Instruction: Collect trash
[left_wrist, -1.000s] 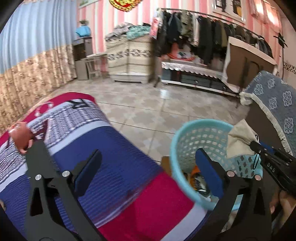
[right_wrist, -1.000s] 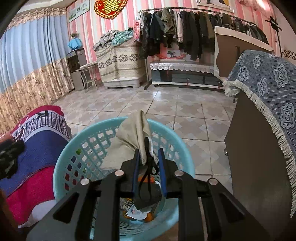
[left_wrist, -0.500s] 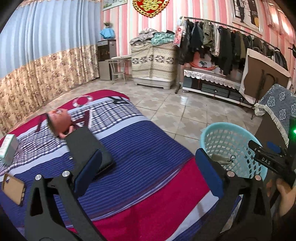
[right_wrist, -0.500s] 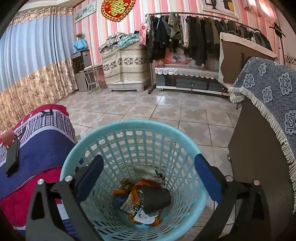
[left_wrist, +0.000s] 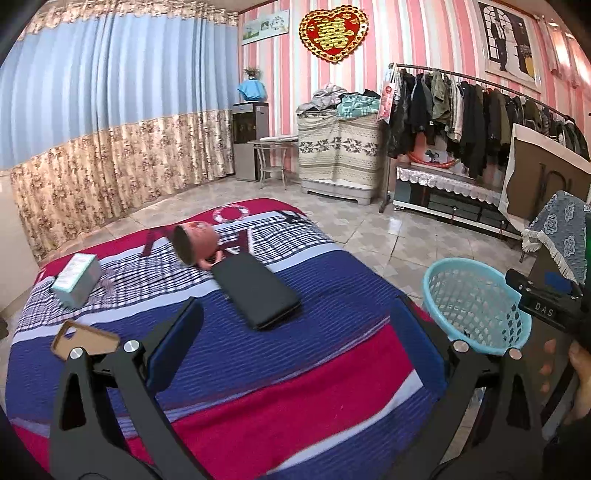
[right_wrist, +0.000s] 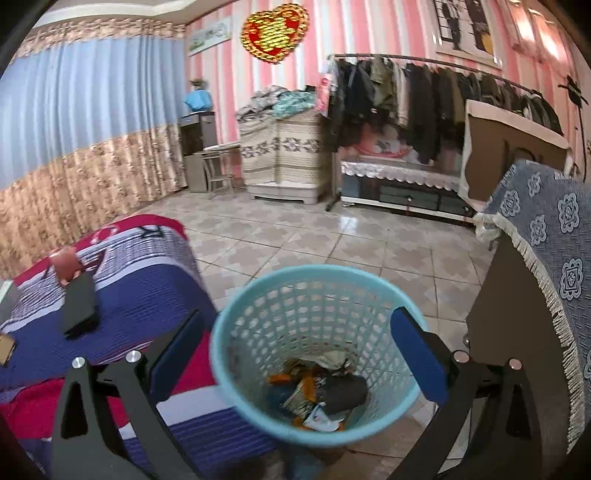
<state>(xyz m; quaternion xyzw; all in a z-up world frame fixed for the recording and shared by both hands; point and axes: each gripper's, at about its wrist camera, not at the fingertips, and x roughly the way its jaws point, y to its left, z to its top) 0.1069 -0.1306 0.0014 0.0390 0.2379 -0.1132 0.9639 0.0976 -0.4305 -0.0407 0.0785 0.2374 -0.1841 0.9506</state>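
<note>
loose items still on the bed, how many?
4: small box at the far left, tan phone case near the left tool, doll head, black case mid-bed. More may be out of frame.

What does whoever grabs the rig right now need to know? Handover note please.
Left gripper: open, empty, over the striped bedspread.
Right gripper: open, empty, above the blue basket on the floor beside the bed.
Done: basket already holds a pile of trash, beige rag on top.
On the bed: black case, small teal box, tan phone-like item, pink doll-like toy touching the case's far end.
Left: decide which of these count as trash; probably the teal box first, then drop it in the basket.
</note>
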